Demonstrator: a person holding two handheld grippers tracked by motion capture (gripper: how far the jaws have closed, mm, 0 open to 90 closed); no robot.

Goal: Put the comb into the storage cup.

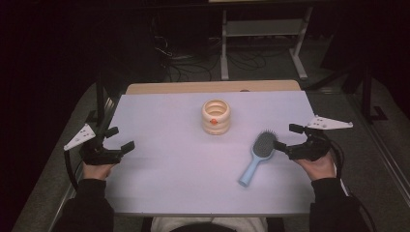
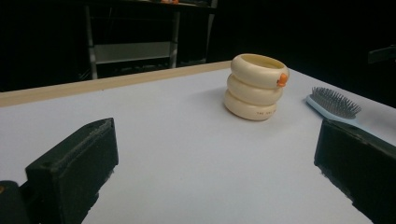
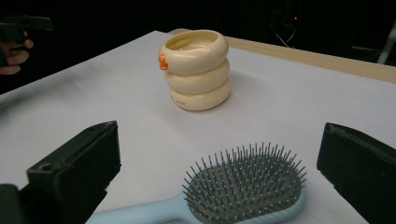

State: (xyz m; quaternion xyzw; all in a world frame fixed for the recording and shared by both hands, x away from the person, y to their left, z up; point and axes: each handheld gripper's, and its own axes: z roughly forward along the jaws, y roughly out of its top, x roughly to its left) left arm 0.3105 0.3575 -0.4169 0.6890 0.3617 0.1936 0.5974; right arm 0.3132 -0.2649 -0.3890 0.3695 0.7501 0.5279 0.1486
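High view: the right gripper [image 1: 286,139], jaws wide and empty, sits just beside the hairbrush [image 1: 257,156], whose handle slants toward the surface's [image 1: 169,145] near edge; the left gripper [image 1: 118,140], also wide, is well apart. Right gripper view: the bristled head lies between the jaws.

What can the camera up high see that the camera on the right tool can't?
Only the high view takes in the whole hairbrush with its blue handle end, both of the person's sleeves, the right tool from outside, and the shelf frame behind the table. Only the right tool view gives a close look at the brush's bristles and the inside faces of that tool's own two open black jaws. Both show the cream ringed cup with its orange dot, the brush head, the white table and the left hand.
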